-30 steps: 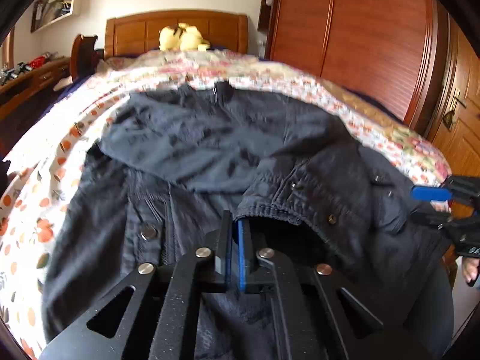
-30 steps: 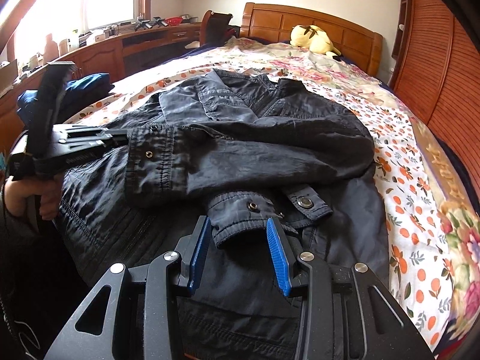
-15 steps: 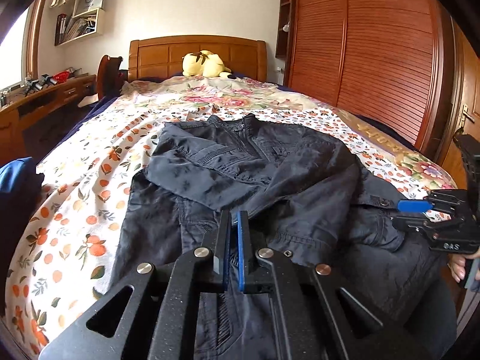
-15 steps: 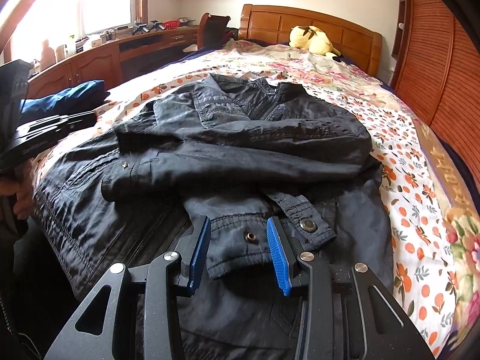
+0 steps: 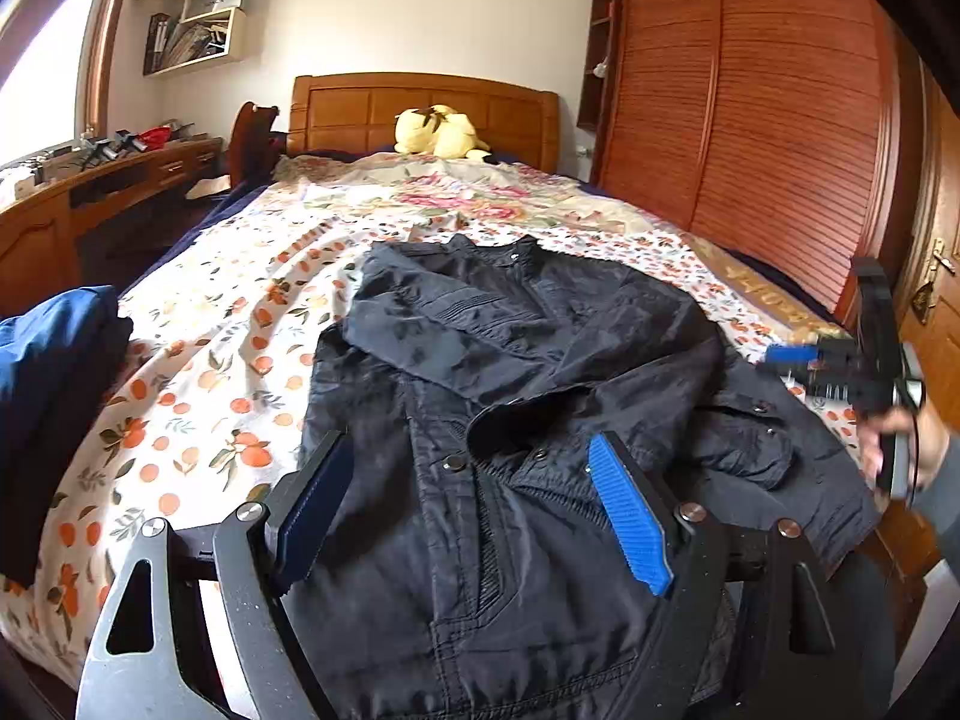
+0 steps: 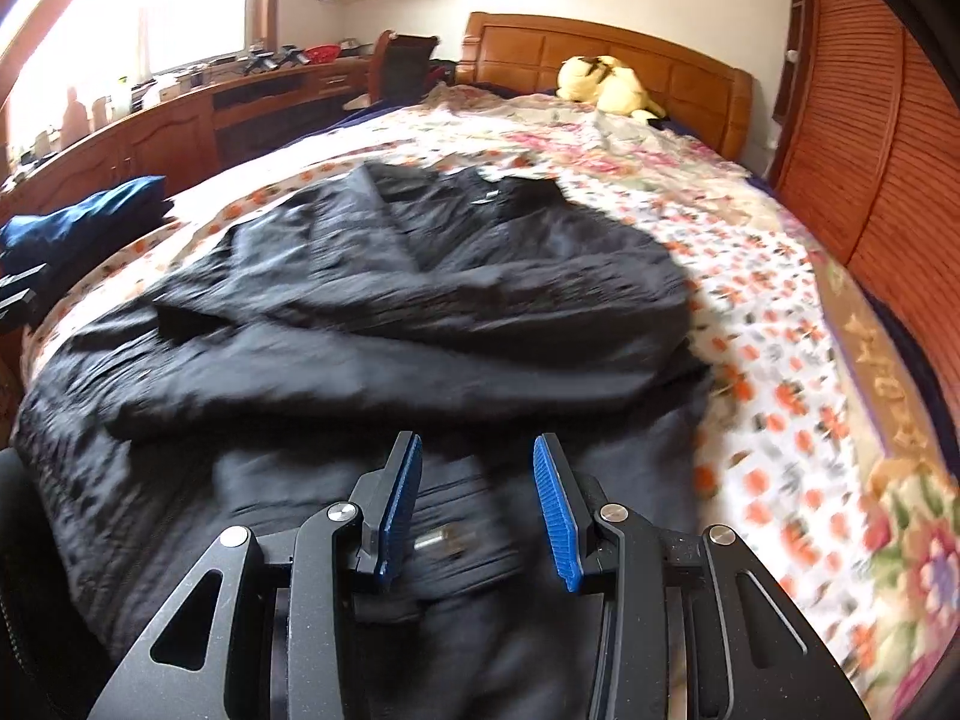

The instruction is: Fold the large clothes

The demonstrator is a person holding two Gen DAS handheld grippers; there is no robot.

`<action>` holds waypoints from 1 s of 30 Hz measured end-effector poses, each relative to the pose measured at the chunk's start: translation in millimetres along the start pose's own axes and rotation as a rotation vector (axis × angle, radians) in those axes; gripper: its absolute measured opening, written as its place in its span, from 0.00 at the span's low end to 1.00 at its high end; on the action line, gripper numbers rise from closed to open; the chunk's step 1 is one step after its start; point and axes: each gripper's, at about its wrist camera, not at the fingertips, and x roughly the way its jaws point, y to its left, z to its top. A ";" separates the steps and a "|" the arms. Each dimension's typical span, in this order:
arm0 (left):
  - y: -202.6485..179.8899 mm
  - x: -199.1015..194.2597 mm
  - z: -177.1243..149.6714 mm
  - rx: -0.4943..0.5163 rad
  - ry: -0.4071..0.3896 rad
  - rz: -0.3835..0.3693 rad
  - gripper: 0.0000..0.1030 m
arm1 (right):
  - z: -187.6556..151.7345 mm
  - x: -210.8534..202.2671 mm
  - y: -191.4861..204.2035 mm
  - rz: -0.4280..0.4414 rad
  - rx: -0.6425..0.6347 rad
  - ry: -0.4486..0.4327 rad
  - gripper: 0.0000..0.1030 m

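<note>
The left tongs (image 5: pixel 474 504) have just been opening and now stand wide, nothing between them, above the lower front of a dark jacket (image 5: pixel 516 396). The right tongs (image 6: pixel 477 501) are partly open and empty over its hem. The jacket lies on a flowered bed (image 5: pixel 252 276), both sleeves crossed over the chest. Next, probably: grip both hem corners evenly and lift together toward the collar, keeping the sleeves tucked.
</note>
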 end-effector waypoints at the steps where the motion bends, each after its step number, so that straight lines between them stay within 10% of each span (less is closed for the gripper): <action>1: 0.2 -0.2 -0.3 0.002 0.003 0.011 0.79 | 5.0 3.4 -12.6 -0.014 0.004 -0.002 0.39; 20: 0.7 8.9 -7.7 -0.012 0.067 0.140 0.79 | 50.0 180.5 -110.0 0.027 0.140 0.210 0.39; 30: 9.6 6.8 -11.6 -0.004 0.048 0.116 0.79 | 45.6 185.5 -110.1 0.008 0.164 0.252 0.62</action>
